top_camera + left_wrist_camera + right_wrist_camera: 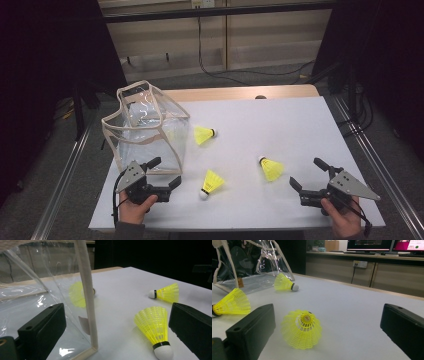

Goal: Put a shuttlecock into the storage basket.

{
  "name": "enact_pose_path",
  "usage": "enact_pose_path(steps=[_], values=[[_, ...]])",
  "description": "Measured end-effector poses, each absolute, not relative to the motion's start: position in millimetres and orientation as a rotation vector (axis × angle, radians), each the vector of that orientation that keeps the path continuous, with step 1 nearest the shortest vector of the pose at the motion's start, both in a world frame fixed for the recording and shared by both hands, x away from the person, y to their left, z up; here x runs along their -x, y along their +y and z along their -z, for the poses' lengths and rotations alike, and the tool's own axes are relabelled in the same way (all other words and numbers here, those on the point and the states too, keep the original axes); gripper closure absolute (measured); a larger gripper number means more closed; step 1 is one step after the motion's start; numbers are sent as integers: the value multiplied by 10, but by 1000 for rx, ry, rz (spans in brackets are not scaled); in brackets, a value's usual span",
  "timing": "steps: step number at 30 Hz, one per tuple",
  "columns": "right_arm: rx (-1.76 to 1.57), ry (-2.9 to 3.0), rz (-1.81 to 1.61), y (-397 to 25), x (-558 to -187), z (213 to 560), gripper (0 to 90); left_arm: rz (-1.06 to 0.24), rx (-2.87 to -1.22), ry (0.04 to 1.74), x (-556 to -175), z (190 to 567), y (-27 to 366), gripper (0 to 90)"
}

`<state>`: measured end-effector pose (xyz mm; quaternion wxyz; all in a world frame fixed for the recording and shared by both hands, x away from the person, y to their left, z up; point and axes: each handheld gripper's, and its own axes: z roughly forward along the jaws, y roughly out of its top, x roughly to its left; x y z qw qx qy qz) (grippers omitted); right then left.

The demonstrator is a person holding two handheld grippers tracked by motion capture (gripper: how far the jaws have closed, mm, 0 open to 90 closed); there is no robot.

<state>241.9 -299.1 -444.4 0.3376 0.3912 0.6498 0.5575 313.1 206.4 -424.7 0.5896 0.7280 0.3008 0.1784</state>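
Three yellow shuttlecocks lie on the white table (300, 130), none yet in the clear bag (150, 125) that stands open-topped at the left, just ahead of my left gripper (162, 175). Item one, the near shuttlecock (212, 183), lies on its side with its white cork toward me, close to the right of my left gripper; in the left gripper view it sits by the right jaw, beside the bag's cream trim (86, 290). Item two, the right shuttlecock (271, 168), lies just ahead of my right gripper (307, 174), skirt toward that camera. Item three, the far shuttlecock (204, 134), rests just beside the bag's right wall. Both grippers: jaws spread wide, holding nothing, hovering low at the near edge. Step in hand, as I judge it: pick up a shuttlecock for loading into the bag. To do it well I would close on the cork end or the firm base of the skirt, not the thin mesh, which looks easy to crush, and squeeze gently; the bag's soft walls may fold, so I would drop from above the opening. Writing: none readable; a small tan tag (240, 282) on the bag is too small to read, and the distant screens (384, 245) are blurred.
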Motion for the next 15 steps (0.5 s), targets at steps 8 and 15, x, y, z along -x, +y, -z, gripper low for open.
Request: enact_pose_path(steps=[8,15], values=[[-1017,1690,-1454,-3000,-2406,4445,0,-398,-1717,685,-3132,4237,1972,13],[-1016,1690,-1453,-2998,-2409,4446,0,-375,-1720,677,-3124,4229,1900,12]])
